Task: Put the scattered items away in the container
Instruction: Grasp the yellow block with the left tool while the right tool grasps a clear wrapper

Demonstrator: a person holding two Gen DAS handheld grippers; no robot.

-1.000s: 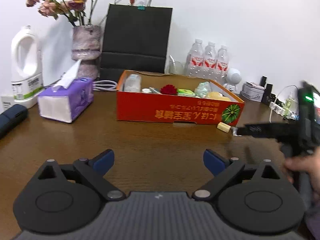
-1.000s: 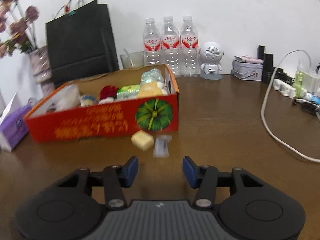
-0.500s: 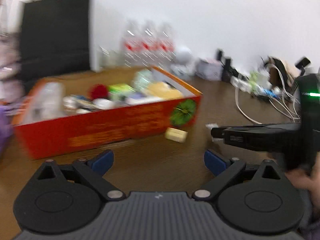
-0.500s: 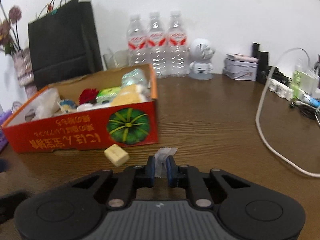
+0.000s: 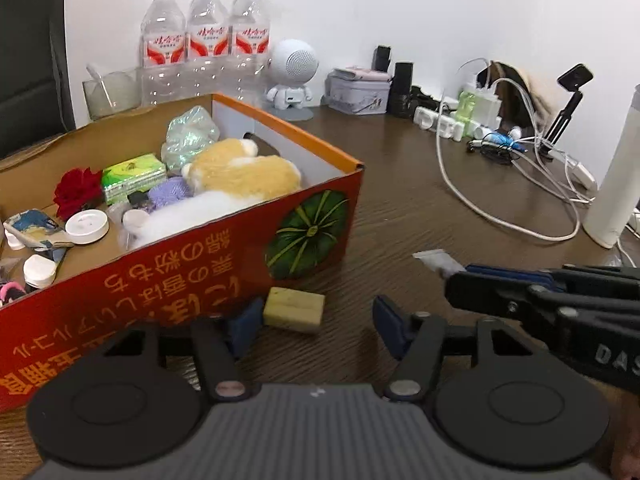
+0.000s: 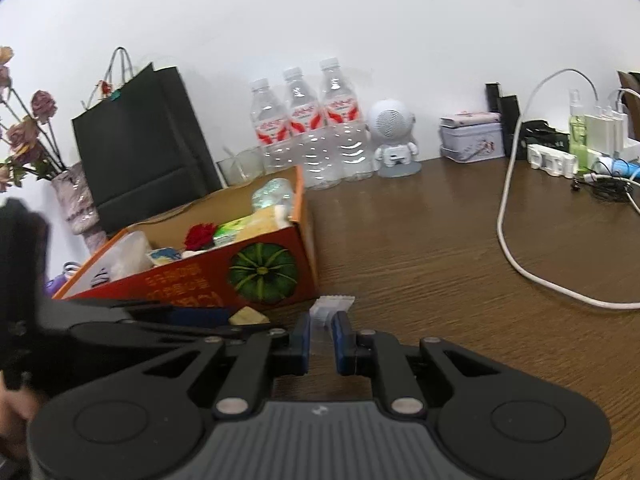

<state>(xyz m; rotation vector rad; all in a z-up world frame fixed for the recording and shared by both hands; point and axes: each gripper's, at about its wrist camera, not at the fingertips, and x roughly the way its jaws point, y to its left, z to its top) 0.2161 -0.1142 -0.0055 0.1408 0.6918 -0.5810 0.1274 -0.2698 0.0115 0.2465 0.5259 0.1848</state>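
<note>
Just in front of the red box (image 5: 200, 276) on the table (image 5: 420, 184), the tan block (image 5: 294, 309) lies crosswise between the closing, not yet touching left gripper (image 5: 314, 326), while the right gripper (image 6: 321, 338) is clamped on the white sachet (image 6: 330, 306) beside it.

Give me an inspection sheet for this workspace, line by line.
Surface: brown wooden table, bare in the middle.
Job's things: red box, partly filled; tan block on the table before it; white sachet.
Clutter: three bottles, round speaker, tin, black bag, vase of flowers.
Grippers: left gripper closing around the block, pads not yet on it; right gripper shut on the sachet.
Cables: white cable looping from a power strip.
Surroundings: white wall.
</note>
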